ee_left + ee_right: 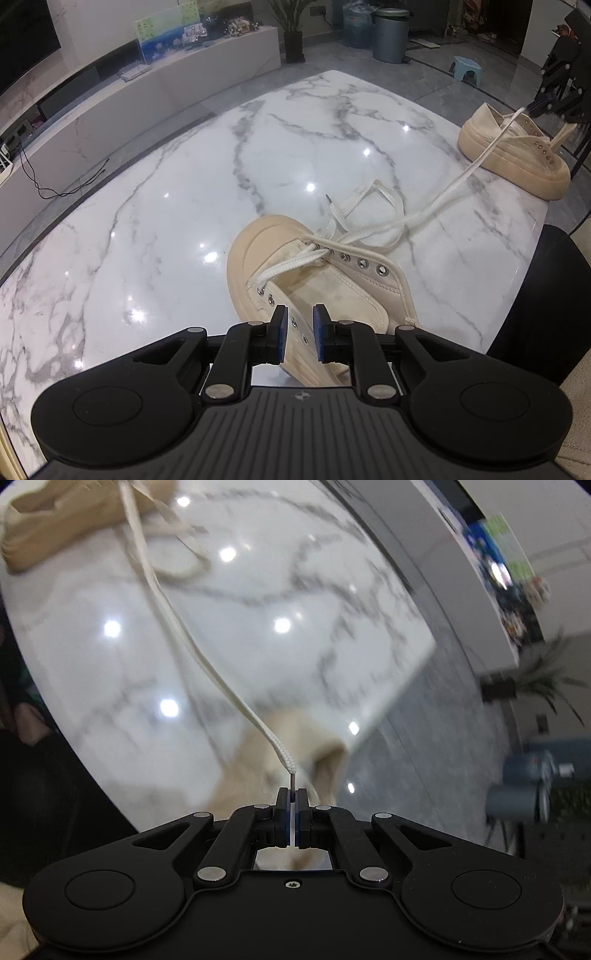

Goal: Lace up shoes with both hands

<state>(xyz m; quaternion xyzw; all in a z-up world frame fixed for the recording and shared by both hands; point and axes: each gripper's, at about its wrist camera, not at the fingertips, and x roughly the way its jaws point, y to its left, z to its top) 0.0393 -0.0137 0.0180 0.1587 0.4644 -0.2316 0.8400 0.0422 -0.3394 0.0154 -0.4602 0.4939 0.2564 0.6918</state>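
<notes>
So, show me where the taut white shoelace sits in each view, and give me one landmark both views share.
Left wrist view: the taut white shoelace runs from the near shoe at centre up to the right gripper at the upper right edge.
Right wrist view: it runs from the shoe at top left down to centre, its tip pinched in the right gripper.
Shared landmark: the marble table, also.

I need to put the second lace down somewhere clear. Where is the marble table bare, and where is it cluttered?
Bare: the wide stretch of marble table left of and beyond the near shoe, out to the far edge. Crowded: the right side, where loose lace loops lie beside the near shoe and the taut lace runs to the right gripper over the far shoe.
</notes>
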